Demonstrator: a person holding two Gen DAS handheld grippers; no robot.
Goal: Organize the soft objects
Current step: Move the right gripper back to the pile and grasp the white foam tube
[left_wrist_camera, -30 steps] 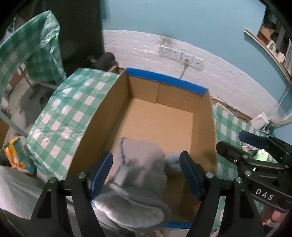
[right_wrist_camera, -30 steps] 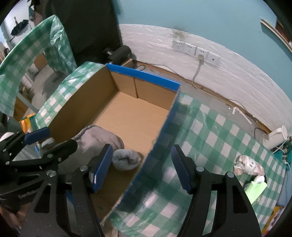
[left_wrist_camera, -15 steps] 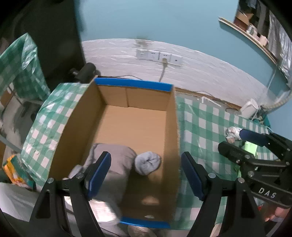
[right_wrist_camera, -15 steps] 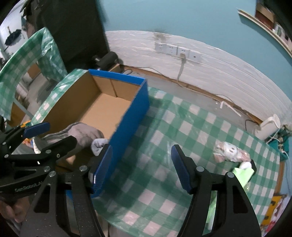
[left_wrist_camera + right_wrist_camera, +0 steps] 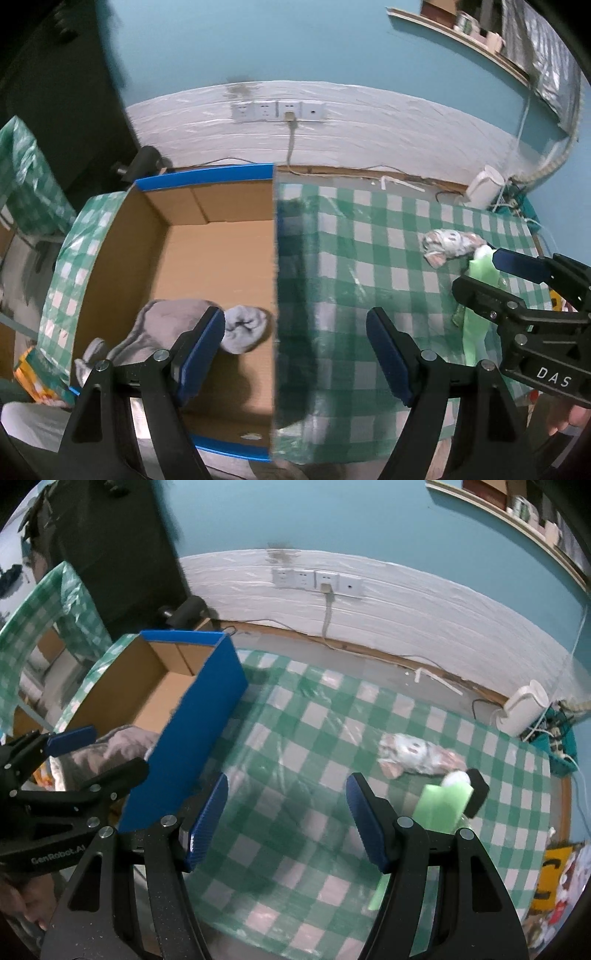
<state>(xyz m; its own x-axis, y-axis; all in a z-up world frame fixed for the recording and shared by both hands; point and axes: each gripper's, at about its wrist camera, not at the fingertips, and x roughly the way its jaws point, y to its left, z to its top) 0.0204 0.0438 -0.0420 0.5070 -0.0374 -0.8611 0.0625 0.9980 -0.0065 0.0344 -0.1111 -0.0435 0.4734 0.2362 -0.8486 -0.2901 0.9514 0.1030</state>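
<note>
Left wrist view: both grippers' jaws apart, empty; box [image 5: 207, 258] wall half-hides grey socks [image 5: 173, 328].

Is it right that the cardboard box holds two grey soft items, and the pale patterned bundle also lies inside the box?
Not quite. The cardboard box does hold the grey garment and the rolled grey sock, but the pale patterned bundle lies outside it, on the green checked tablecloth. The right wrist view shows this clearly.
</note>
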